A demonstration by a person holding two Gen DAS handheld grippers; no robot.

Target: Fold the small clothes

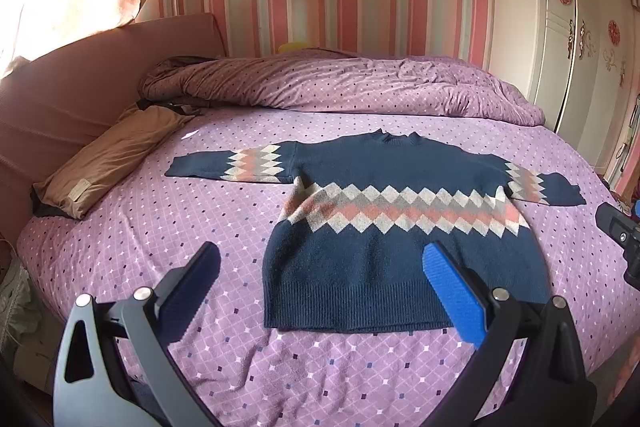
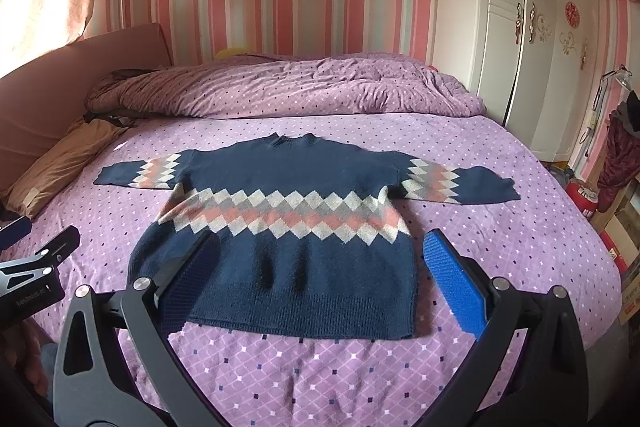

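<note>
Sweater (image 1: pixel 400 223) lies flat beyond both grippers' spread fingers (image 1: pixel 452 291), untouched.

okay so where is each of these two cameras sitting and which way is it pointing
Left wrist: on the left gripper, above the bed's near edge, facing the headboard wall; open fingers frame the sweater's left hem.
Right wrist: on the right gripper, same heading; open fingers frame the sweater's right hem.
Shared: the flat sweater, rumpled duvet, brown pillow, white wardrobe.
</note>
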